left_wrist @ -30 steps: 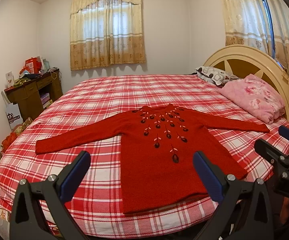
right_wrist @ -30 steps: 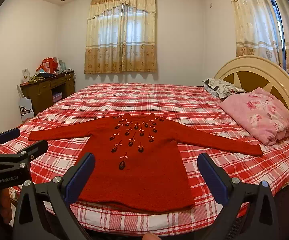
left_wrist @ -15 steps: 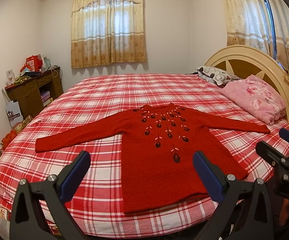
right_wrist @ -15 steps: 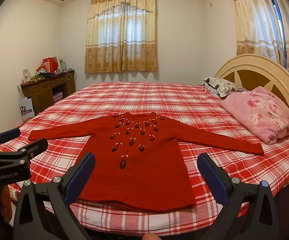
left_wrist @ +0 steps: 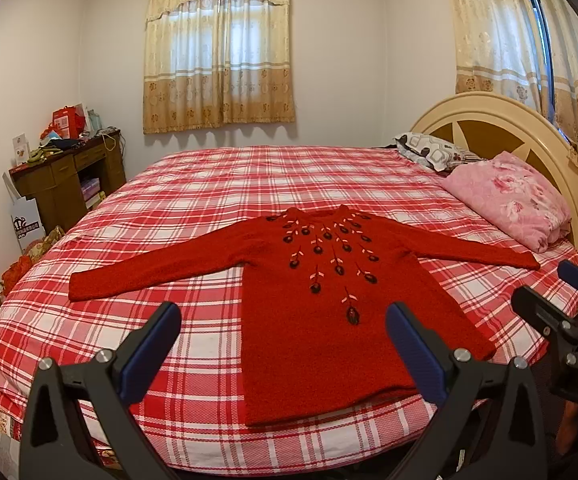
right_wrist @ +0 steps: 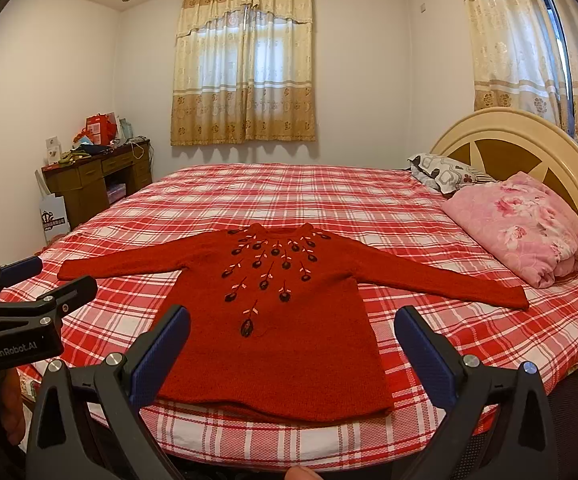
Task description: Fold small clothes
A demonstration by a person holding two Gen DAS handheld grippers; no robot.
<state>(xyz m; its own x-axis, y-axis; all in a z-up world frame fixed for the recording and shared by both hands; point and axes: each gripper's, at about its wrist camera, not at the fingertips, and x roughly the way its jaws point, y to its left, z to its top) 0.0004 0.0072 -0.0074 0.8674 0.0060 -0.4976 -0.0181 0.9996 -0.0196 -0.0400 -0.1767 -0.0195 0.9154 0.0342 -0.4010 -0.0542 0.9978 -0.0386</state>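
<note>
A: Sweater [left_wrist: 329, 320] first: where are your claws?

B: Your left gripper [left_wrist: 283, 344] and right gripper [right_wrist: 291, 344] both hang released, jaws wide, holding nothing, just short of its hem.

A: And the sweater?

B: Flat, face up, sleeves spread on the plaid bed [left_wrist: 217, 184]. Folding looks unstarted, so you likely need a sleeve cuff pinched and carried inward across its body.

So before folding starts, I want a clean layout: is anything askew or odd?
Nothing stands out. The red sweater lies flat on the plaid bed, sleeves spread, hem near the edge. Both grippers are open, off it.
</note>
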